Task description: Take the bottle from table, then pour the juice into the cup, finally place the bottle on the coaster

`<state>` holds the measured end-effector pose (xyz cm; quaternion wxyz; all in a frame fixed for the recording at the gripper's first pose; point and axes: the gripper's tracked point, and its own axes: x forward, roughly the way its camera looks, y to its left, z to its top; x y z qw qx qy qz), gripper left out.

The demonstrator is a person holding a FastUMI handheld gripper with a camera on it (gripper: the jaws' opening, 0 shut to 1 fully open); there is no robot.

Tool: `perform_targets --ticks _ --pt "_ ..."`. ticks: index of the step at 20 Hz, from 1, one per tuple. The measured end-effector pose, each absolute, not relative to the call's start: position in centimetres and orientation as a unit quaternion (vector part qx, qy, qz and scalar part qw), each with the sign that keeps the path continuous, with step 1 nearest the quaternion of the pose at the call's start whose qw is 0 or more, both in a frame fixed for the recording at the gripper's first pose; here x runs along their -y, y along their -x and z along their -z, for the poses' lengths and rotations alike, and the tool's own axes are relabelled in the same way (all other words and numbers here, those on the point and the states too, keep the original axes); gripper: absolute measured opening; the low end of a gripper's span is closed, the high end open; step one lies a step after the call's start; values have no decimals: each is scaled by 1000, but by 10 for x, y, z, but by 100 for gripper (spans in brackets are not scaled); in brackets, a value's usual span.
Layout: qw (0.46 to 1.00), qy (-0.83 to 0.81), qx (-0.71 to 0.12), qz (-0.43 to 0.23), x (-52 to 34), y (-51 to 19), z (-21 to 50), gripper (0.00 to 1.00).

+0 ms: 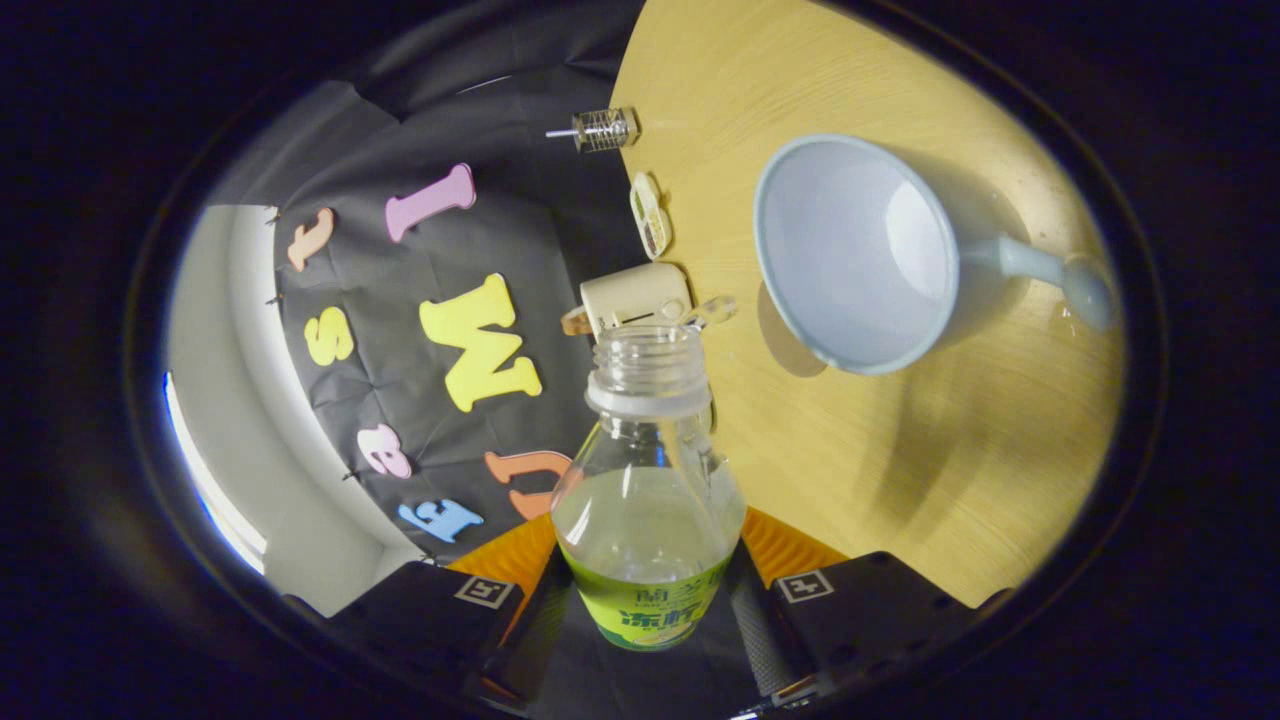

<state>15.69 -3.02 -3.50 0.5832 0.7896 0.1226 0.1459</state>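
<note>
the tool (648,600) is clenched on the bottle (648,520), with 1 finger (520,620) pressing the label on one side and the other finger on the opposite side. the bottle is clear plastic with a green and yellow label low on its body, and it has no cap on its threaded neck. pale liquid fills the lower part of the body, and its surface lies slanted against the bottle's axis, so the bottle is tipped over.

beyond the bottle's open mouth lies the wooden counter (900,480). a light blue cup (850,255) with a long handle stands on it, off to one side of the mouth and apart from it; the cup's inside looks pale and i cannot tell whether any liquid is in it.

near the counter's edge, just past the bottle's mouth, sits a small cream box (635,295), with a small oval item (650,215) and a small glass jar (603,129) further along that edge.
</note>
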Motion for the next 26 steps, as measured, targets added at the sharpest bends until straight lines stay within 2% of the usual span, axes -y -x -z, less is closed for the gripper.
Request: perform_targets --ticks 11,15,20,23,26 --pt "542 -812 -168 -137 32 -157 31 80" --pt "506 -833 -179 -133 29 -156 25 80" --pt "512 -826 -188 -144 25 -148 19 80" --pt "468 -850 -194 -141 21 -146 13 80" --pt "483 -843 -180 -152 31 -141 5 80"
